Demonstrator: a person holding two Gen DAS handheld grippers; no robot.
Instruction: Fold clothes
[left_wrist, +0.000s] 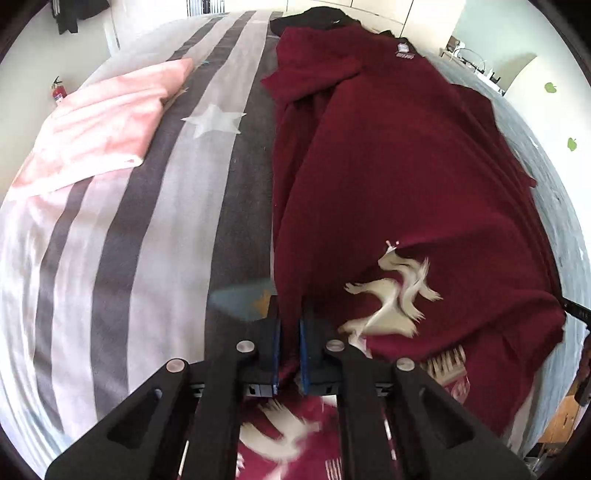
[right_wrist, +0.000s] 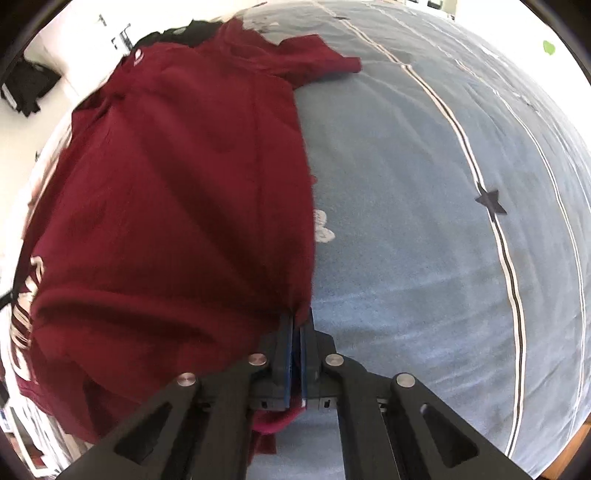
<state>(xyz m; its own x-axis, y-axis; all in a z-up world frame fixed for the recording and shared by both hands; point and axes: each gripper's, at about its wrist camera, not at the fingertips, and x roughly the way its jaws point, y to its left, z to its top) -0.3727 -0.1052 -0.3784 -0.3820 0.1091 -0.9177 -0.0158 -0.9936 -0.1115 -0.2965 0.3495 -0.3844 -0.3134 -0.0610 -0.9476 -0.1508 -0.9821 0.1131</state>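
We're mid-fold, we reckon: the bed (right_wrist: 406, 184) carries the maroon T-shirt (left_wrist: 388, 166) lengthwise, its collar end toward the far edge by a black garment (left_wrist: 314, 16), and a folded pink cloth (left_wrist: 103, 125) sits at the left edge. Both near corners are lifted. Left gripper (left_wrist: 290, 328) is nearly closed, pinching the shirt's left hem; right gripper (right_wrist: 296, 332) likewise clamps the right hem. Next move prob. needs both carried fwd together, w/ even tension.
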